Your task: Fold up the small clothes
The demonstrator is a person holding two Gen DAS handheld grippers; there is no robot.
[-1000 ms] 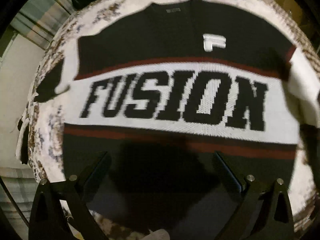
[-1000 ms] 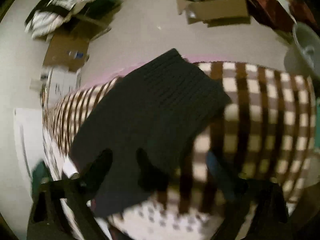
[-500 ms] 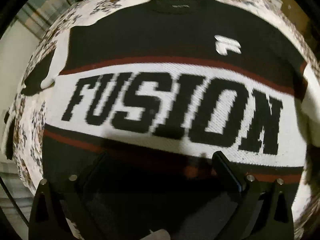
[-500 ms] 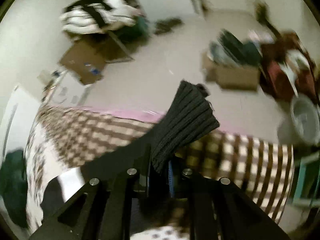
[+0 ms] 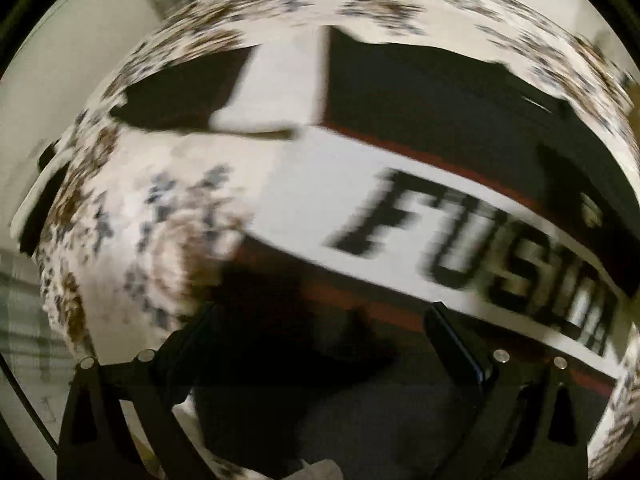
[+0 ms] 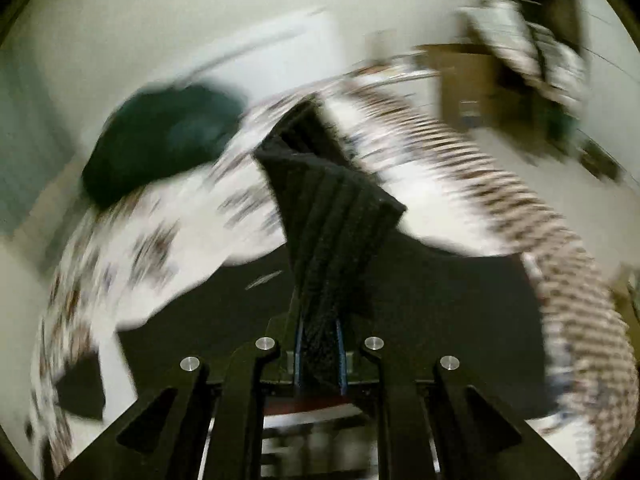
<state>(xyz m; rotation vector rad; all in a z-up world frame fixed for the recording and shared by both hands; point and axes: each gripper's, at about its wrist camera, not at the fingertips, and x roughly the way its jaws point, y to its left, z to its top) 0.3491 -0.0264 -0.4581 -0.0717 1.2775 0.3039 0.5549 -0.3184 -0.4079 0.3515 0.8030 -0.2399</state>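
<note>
In the left wrist view, our left gripper [image 5: 320, 332] hangs with fingers spread above the sweater [image 5: 460, 216], which lies flat on the bed [image 5: 160, 216]. In the right wrist view, our right gripper [image 6: 319, 356] pinches its sleeve cuff [image 6: 332, 216]; we judge folding barely begun.
</note>
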